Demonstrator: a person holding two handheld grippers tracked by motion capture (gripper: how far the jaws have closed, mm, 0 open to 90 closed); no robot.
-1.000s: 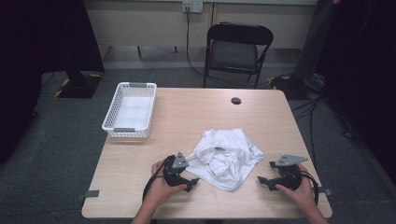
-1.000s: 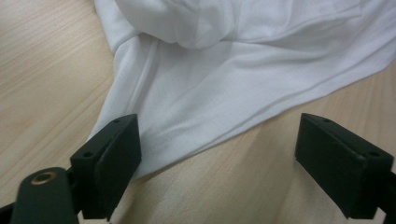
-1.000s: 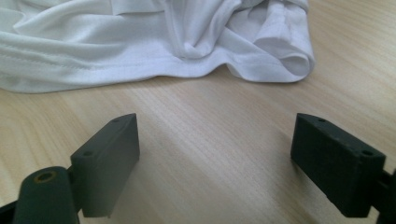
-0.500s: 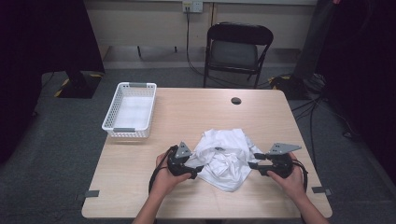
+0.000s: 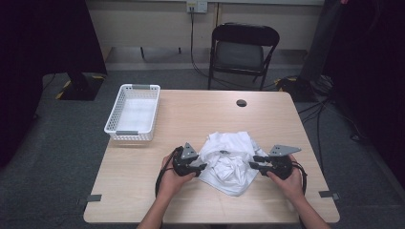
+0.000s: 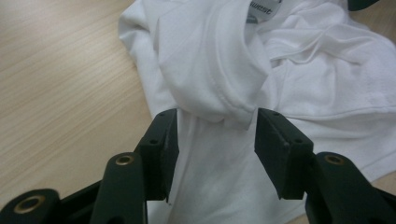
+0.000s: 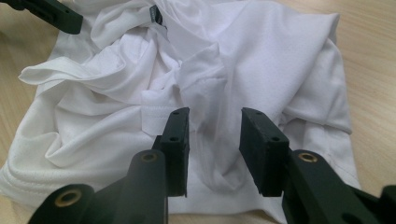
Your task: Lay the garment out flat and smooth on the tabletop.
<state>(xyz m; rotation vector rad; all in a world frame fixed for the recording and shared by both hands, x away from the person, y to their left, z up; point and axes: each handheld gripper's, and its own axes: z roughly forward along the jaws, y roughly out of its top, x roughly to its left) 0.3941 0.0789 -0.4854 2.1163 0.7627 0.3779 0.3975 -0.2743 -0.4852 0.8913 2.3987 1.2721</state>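
Note:
A crumpled white garment (image 5: 229, 160) lies on the near half of the wooden table (image 5: 191, 114). My left gripper (image 5: 203, 167) is at its left edge and my right gripper (image 5: 255, 162) at its right edge, both pointing inward. In the left gripper view a rounded hemmed fold (image 6: 210, 70) sits between the tips of my left gripper (image 6: 212, 123); the pads stand apart from it. In the right gripper view a ridge of cloth (image 7: 243, 56) rises between the jaws of my right gripper (image 7: 215, 119), with a gap at each pad. Both pairs of jaws have just been closing.
A white plastic basket (image 5: 116, 112) stands at the table's far left. A small dark hole (image 5: 241, 103) marks the far middle of the tabletop. A black folding chair (image 5: 241, 47) stands behind the table. Bare wood surrounds the garment.
Both hands have moved inward from the sides onto the garment's edges. Both pairs of jaws stand narrower than before.

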